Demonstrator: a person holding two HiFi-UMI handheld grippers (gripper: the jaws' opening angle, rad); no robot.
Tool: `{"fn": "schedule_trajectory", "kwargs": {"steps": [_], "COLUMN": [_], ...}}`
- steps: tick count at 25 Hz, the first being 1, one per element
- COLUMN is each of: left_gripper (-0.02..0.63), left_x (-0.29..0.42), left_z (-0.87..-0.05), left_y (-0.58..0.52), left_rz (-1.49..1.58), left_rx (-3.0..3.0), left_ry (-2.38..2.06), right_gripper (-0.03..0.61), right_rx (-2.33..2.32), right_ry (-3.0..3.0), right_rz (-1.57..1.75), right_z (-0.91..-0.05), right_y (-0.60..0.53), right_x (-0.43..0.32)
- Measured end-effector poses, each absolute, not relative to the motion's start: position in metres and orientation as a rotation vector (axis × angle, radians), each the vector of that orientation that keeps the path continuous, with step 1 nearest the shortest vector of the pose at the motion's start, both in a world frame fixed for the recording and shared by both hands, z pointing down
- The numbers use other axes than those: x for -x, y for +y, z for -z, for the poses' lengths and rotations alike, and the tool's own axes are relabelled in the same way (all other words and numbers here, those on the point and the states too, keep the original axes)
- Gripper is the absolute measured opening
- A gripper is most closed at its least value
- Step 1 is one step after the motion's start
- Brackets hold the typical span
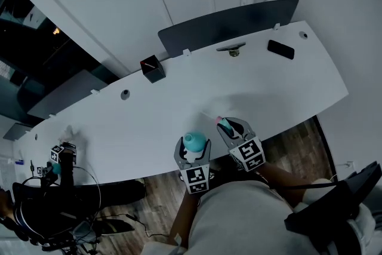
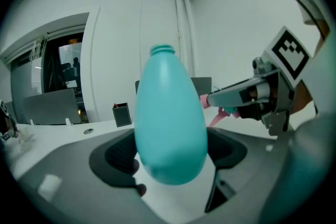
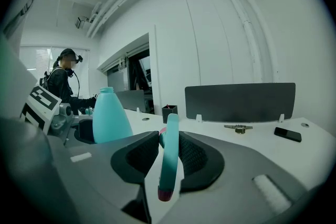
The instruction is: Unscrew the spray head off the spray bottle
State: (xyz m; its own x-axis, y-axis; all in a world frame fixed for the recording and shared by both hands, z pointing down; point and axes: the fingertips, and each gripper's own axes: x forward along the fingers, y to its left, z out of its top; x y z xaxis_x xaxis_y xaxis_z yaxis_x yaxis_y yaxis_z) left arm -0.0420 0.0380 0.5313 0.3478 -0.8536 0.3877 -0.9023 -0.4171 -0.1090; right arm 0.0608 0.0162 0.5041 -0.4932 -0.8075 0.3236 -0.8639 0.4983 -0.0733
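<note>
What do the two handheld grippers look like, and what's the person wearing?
Both the left gripper and the right gripper have broad, matte grey moulded bodies with two jaws lined by black textured pads. Each carries a white cube printed with black square markers at its rear end. The person wears a light-coloured garment; sleeves cannot be made out.

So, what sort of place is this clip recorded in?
Probably an open-plan office: a long white desk with a dark divider screen, a black pen pot and a phone on it.
</note>
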Motion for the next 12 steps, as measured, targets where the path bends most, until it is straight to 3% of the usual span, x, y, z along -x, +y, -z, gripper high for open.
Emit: {"fn": "schedule_trajectory", "kwargs": {"steps": [12], "left_gripper": [0.402], "left_x": [0.049], "left_z": [-0.525], "left_y": [0.035], "left_rz": [-0.573], "left_rx": [-2.496], "left_ry": [-1.631], "right_gripper": [0.110], "right_rx": [-1.434], "right_ry": [-2.556], "right_rz": [-0.251], "right_z": [-0.485], "right_y": [0.021], "right_x": [-0.049]}}
